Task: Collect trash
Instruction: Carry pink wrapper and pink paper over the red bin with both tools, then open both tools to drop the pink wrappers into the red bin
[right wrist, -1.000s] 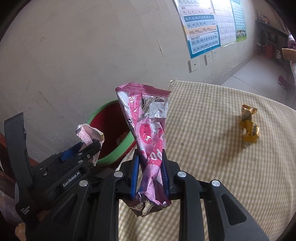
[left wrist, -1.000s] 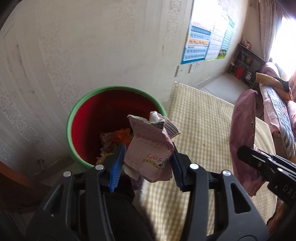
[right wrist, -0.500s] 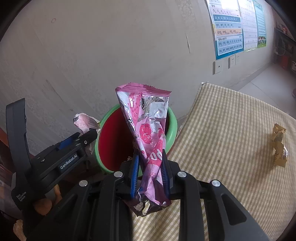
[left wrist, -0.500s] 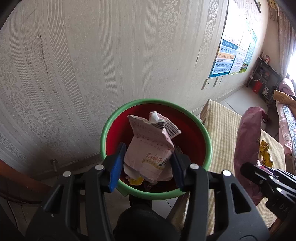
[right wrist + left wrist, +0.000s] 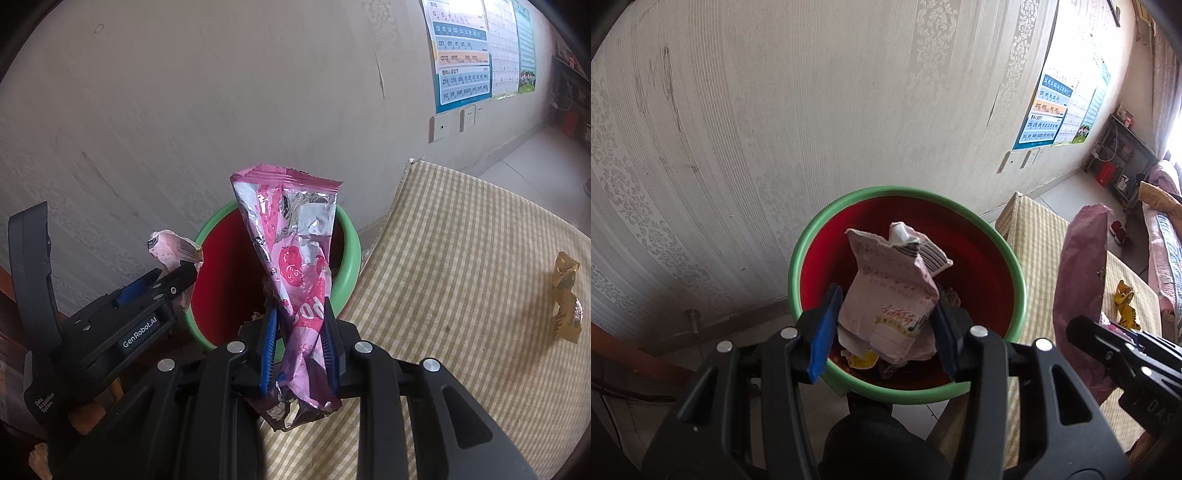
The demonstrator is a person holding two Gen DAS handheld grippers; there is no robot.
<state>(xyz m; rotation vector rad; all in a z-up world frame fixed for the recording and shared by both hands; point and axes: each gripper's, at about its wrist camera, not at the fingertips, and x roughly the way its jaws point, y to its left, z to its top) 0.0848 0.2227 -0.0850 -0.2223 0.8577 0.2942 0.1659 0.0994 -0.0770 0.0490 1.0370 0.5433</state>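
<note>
Now the left gripper (image 5: 882,328) hangs right over the green-rimmed red trash bucket (image 5: 1015,266), its blue pads pinching a crumpled pink paper wrapper (image 5: 890,295) above the rubbish inside. Alongside, the right gripper (image 5: 299,332) clamps a pink foil snack bag (image 5: 295,258) upright — while a gold candy wrapper (image 5: 567,295) lies on the checkered tablecloth (image 5: 461,277).

Checked yellow tablecloth (image 5: 461,258) on table, gold wrapper (image 5: 567,295) lying on it, bin (image 5: 347,258) beside
</note>
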